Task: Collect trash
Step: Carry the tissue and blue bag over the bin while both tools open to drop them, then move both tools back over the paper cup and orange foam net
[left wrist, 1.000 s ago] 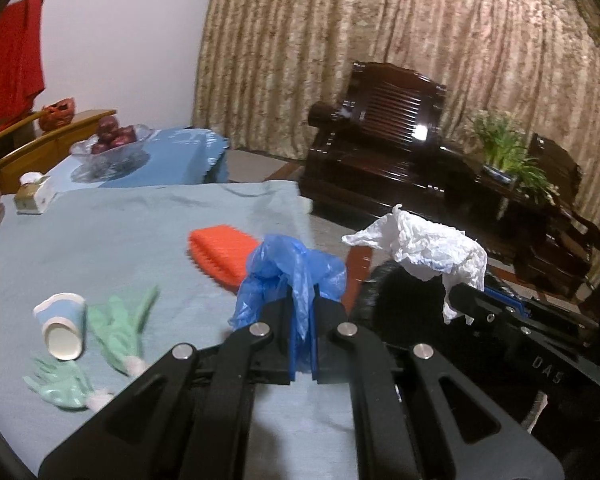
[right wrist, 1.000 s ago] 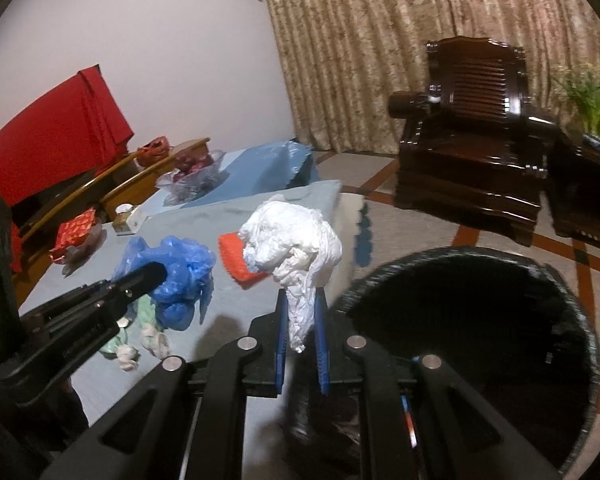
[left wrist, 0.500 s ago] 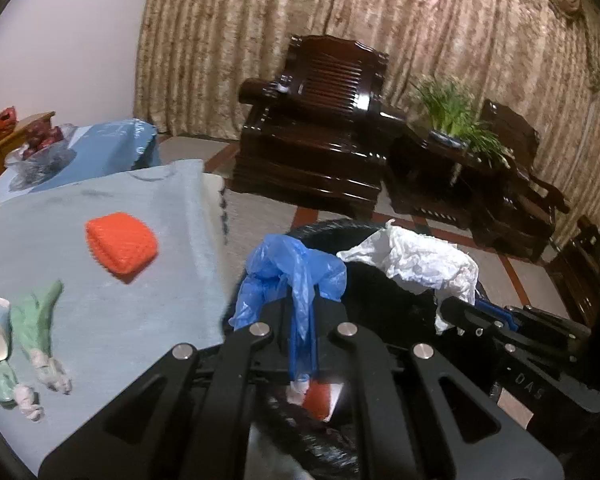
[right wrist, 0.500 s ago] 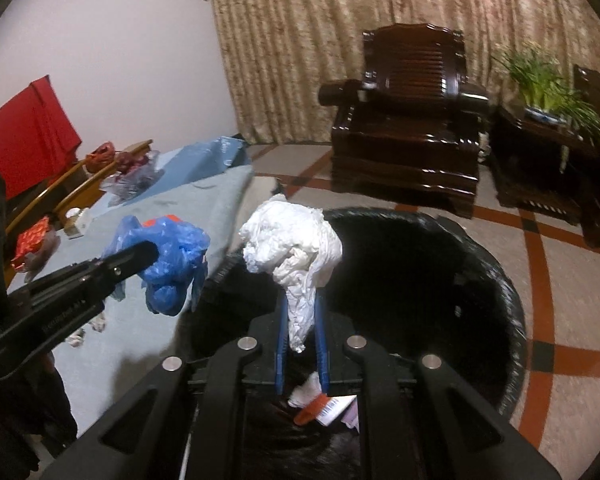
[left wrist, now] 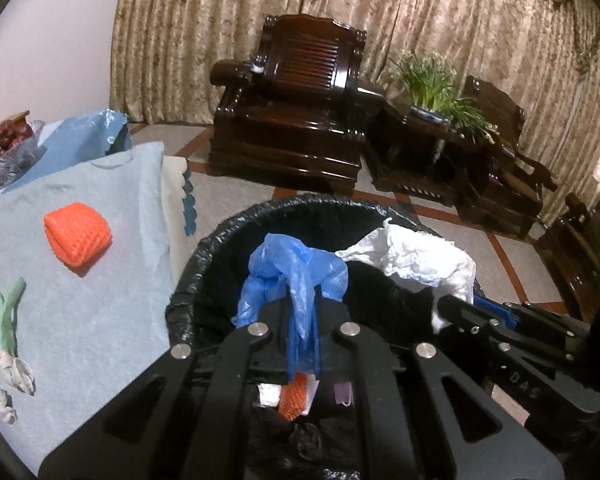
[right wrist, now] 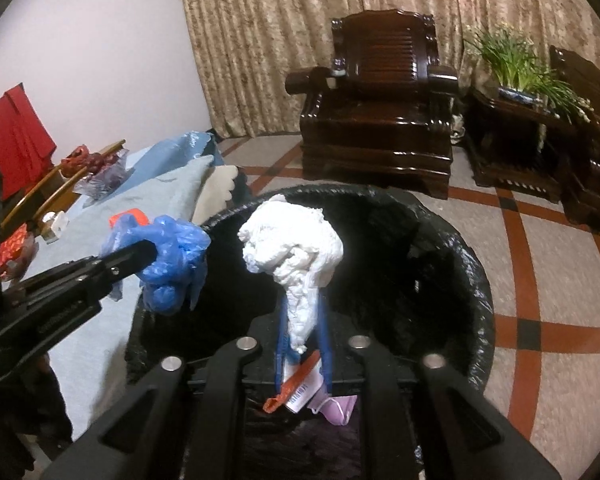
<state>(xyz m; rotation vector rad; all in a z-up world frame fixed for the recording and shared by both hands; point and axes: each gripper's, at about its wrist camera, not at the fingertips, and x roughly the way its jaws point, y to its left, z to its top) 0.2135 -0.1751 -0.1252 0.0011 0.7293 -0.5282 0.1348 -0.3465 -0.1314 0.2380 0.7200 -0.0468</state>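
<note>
Left wrist view: left hand-held gripper [left wrist: 303, 332] poised over black-lined round trash bin [left wrist: 220, 240], jaws just eased apart a little, crumpled blue thin-plastic bag [left wrist: 296, 276] trailing between them; grip judged loosening, full release not confirmed. Right wrist view: right hand-held gripper [right wrist: 303, 336] likewise over the bin, jaws just opened further, visibly parted either side of the narrow tail of crumpled white plastic-and-tissue wad [right wrist: 296, 248]; pads not clearly pressing. Assessed handling of both pieces: very light, soft, fully compressible, not fragile; thin film slippery and prone to cling to pads instead of dropping. Best hold judged at a bunched neck, as presently taken. Orange wrapper and scraps already noted in bin bottom. Remaining on blue cloth-covered surface [left wrist: 100, 320]: orange foam-net fruit sleeve [left wrist: 77, 236], springy and easily pinched at an edge; green limp gloves [left wrist: 4, 328], best taken at a bunched fold.
</note>
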